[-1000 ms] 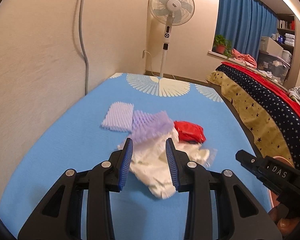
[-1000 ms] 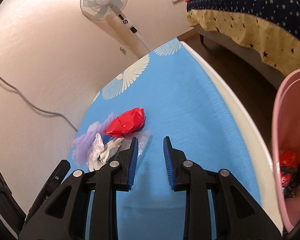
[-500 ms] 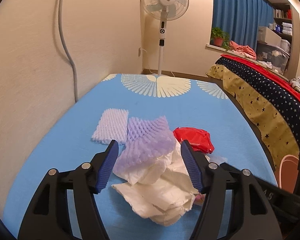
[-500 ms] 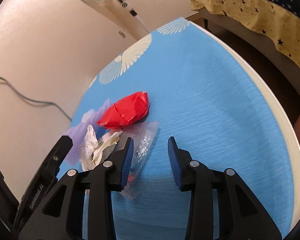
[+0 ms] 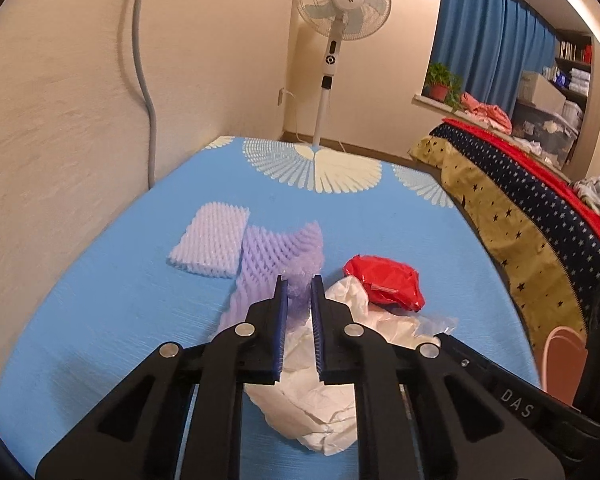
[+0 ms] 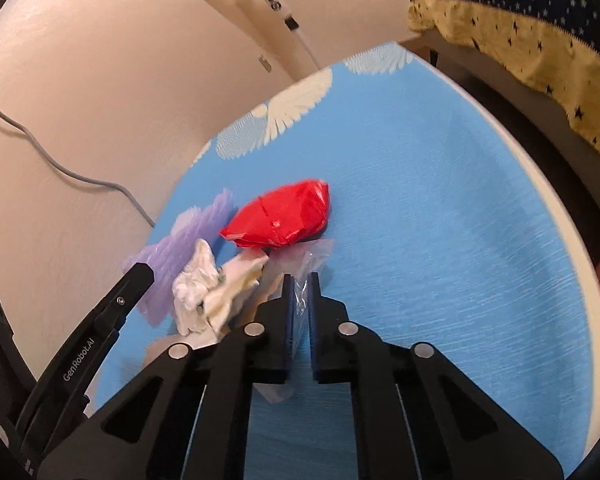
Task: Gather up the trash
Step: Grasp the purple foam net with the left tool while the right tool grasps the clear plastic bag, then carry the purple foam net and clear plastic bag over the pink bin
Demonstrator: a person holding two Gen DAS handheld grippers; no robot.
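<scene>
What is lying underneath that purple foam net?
The purple foam net overlaps the white foam net at one edge and the crumpled white paper at the other. Whatever lies beneath its middle is covered.

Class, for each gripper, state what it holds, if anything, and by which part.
Left gripper pinches the purple foam net at its near edge. Right gripper pinches the clear plastic bag around its middle.

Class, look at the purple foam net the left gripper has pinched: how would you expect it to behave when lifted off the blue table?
The purple foam net will probably flop and drape, since it already bunches between the left gripper's closed jaws. Its open mesh suggests it is very light. It overlaps the white crumpled paper, which might get dragged.
</scene>
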